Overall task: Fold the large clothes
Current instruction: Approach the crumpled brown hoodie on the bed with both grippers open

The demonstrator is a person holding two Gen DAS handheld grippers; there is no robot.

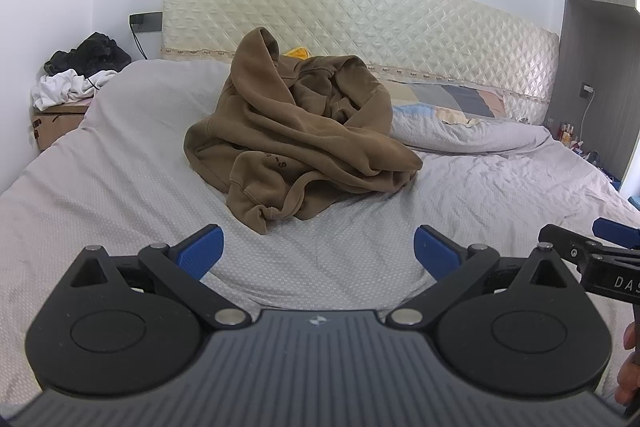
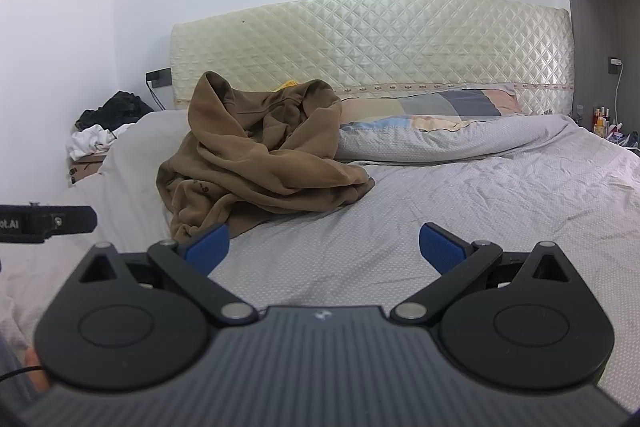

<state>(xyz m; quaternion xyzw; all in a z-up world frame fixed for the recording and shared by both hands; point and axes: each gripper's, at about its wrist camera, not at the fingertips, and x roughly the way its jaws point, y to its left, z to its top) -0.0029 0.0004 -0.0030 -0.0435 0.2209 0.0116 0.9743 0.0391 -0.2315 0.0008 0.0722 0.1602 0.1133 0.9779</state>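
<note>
A brown hooded sweatshirt (image 1: 296, 131) lies crumpled in a heap on the grey bed (image 1: 120, 187), its hood propped up toward the headboard. My left gripper (image 1: 318, 251) hovers above the sheet just in front of the heap, open wide, nothing between its blue pads (image 1: 202, 251). In the right wrist view the sweatshirt (image 2: 256, 155) lies ahead and to the left. My right gripper (image 2: 324, 251) is open and empty too, over bare sheet (image 2: 480, 211), its left pad near the sweatshirt's front hem. Each gripper shows at the edge of the other's view.
A quilted cream headboard (image 1: 360, 23) backs the bed. A patchwork pillow (image 1: 452, 99) and a bunched grey quilt (image 2: 460, 143) lie at the right. A cardboard box (image 1: 56, 125) with black and white clothes stands at the left; a grey cabinet (image 1: 596, 27) with small bottles at the right.
</note>
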